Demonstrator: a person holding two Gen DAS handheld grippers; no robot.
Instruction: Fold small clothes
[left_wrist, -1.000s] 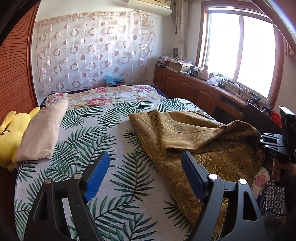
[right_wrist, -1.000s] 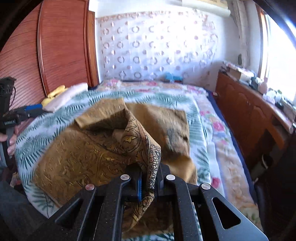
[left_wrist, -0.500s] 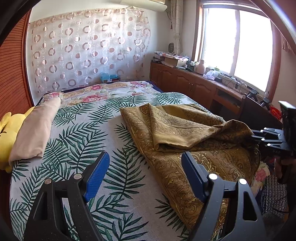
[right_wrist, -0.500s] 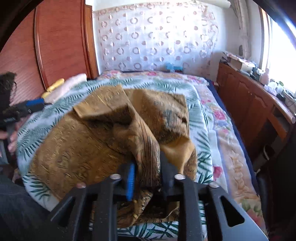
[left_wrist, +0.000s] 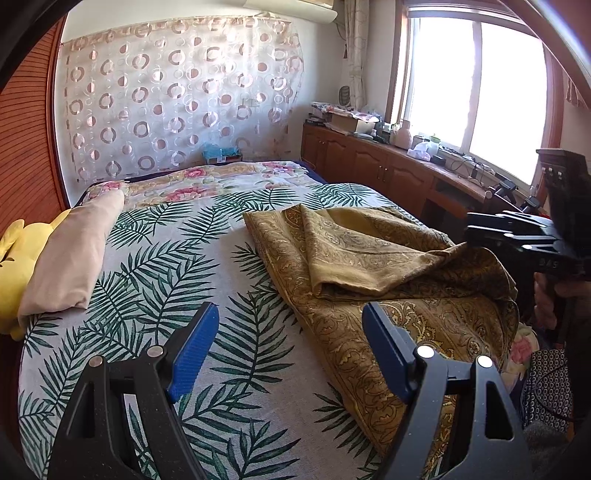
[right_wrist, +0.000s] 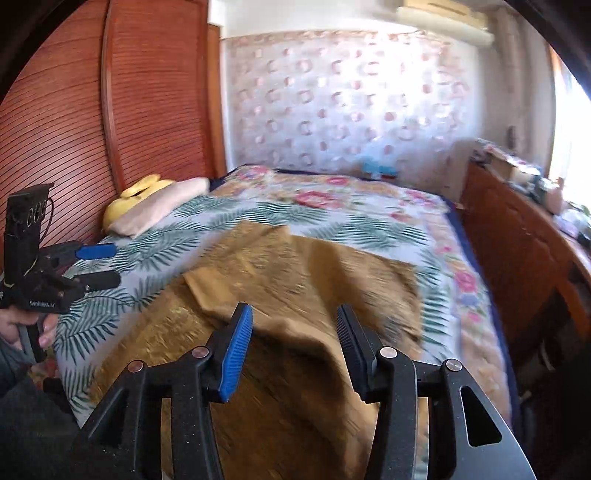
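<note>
Bed (left_wrist: 229, 369) with palm-leaf sheet fills both views; floral quilt (left_wrist: 207, 181) at its far end. Circle-print curtain (left_wrist: 177, 96) on far wall, slatted wood panel (right_wrist: 66, 122) beyond the left gripper, wooden cabinets (left_wrist: 369, 162) under a bright window (left_wrist: 480, 81) beyond the right one.

Gold cloth (left_wrist: 388, 266), patterned, lies rumpled on the bed, ahead of and below the right gripper (right_wrist: 291, 343), ahead and right of the left gripper (left_wrist: 291, 347). One flap is folded over its middle. A beige pillow (left_wrist: 77, 254) and a yellow toy (left_wrist: 14, 258) lie far left of the left jaws.

Right wrist view is motion-blurred; cloth pattern hard to read there. Near edge of the cloth is cut off behind gripper bodies. Clutter on the cabinets too small to tell.

Left jaws wide, nothing between, tilted down over bare sheet. Right jaws have just been opening, now about half apart; cloth sits below them, pads not pressing it. A hand (right_wrist: 26, 328) grips the left handle.
</note>
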